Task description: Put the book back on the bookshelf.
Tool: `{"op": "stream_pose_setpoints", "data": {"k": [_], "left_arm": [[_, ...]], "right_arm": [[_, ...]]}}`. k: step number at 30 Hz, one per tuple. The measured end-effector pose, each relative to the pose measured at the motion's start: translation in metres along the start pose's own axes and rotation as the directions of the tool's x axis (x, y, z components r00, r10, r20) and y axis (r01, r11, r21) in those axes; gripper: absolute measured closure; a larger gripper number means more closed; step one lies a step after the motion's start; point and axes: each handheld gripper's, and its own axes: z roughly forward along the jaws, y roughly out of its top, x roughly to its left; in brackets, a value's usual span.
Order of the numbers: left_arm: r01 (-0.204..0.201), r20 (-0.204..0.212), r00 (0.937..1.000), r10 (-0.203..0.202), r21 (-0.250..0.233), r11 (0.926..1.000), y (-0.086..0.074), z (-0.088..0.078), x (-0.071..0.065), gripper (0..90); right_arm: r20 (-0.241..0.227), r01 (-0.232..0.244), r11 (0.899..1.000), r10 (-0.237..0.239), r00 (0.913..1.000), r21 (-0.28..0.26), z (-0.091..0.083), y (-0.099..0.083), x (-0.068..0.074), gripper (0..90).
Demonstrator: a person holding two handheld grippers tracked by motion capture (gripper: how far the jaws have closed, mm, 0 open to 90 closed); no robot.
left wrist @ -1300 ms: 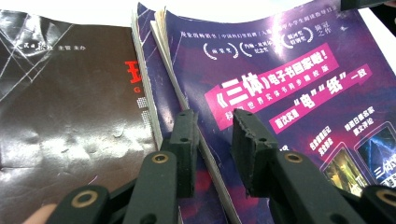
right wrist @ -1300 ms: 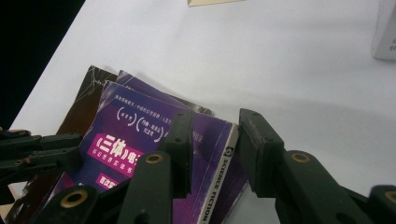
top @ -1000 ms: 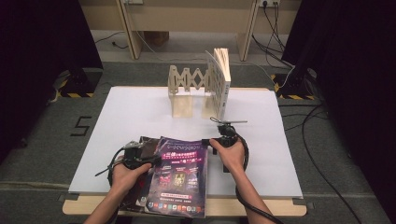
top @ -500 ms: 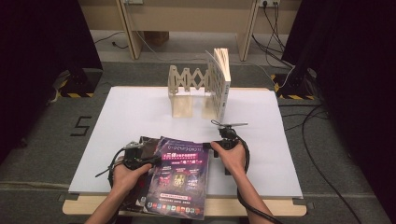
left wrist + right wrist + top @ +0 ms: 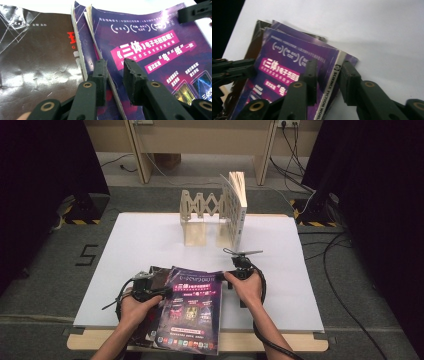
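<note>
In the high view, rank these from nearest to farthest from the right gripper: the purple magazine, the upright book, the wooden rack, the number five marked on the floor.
1. purple magazine: right at the right gripper, on the table's near edge.
2. upright book: standing straight beyond the gripper, at the rack's right end.
3. wooden rack: beyond, slightly left of the book.
4. number five: on the floor, far left of the table.

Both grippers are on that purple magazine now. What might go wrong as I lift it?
The left gripper straddles the purple magazine close to the magazine beneath, so both may lift. The right gripper straddles only the spine edge; the floppy cover could sag or slip out.
</note>
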Motion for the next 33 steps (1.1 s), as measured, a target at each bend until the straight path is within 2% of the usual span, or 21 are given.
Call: {"op": "stream_pose_setpoints", "data": {"k": [5, 9, 12, 14, 17, 19, 27, 33], "left_arm": [[-0.003, -0.001, 1.0000, 0.003, -0.002, 1.0000, 0.000, -0.001, 0.000, 71.6], [-0.004, 0.005, 1.0000, 0.004, -0.006, 1.0000, 0.000, -0.002, 0.001, 70.4], [0.007, 0.028, 0.9996, -0.006, -0.047, 0.9989, 0.001, -0.005, 0.002, 66.8], [-0.003, 0.014, 0.9999, 0.004, -0.067, 0.9977, 0.003, -0.008, 0.002, 64.0], [0.004, 0.020, 0.9998, -0.003, -0.094, 0.9955, 0.004, -0.010, 0.003, 59.0], [0.015, 0.009, 0.9999, -0.014, -0.116, 0.9931, 0.005, -0.013, 0.005, 55.9], [0.035, 0.012, 0.9994, -0.034, -0.132, 0.9906, 0.005, -0.016, 0.008, 50.5], [0.045, 0.011, 0.9990, -0.044, -0.137, 0.9895, 0.005, -0.017, 0.010, 48.0]], "right_arm": [[-0.029, 0.019, 1.000, -0.019, 0.9994, -0.003, -0.006, 0.006, 0.010, 77.3], [-0.059, 0.006, 1.000, -0.007, 0.9982, -0.023, -0.012, 0.008, 0.014, 79.2], [-0.066, 0.007, 0.999, -0.010, 0.9977, -0.050, -0.015, 0.010, 0.019, 80.5], [-0.079, 0.005, 0.998, -0.011, 0.9968, -0.068, -0.017, 0.011, 0.022, 81.4], [-0.097, -0.009, 0.996, 0.001, 0.9953, -0.084, -0.019, 0.012, 0.024, 82.3], [-0.117, -0.016, 0.994, 0.004, 0.9931, -0.108, -0.023, 0.013, 0.027, 83.1], [-0.127, 0.001, 0.988, -0.021, 0.9917, -0.154, -0.035, 0.017, 0.037, 83.4], [-0.106, 0.027, 0.978, -0.050, 0.9932, -0.206, -0.049, 0.019, 0.043, 83.4]]}}
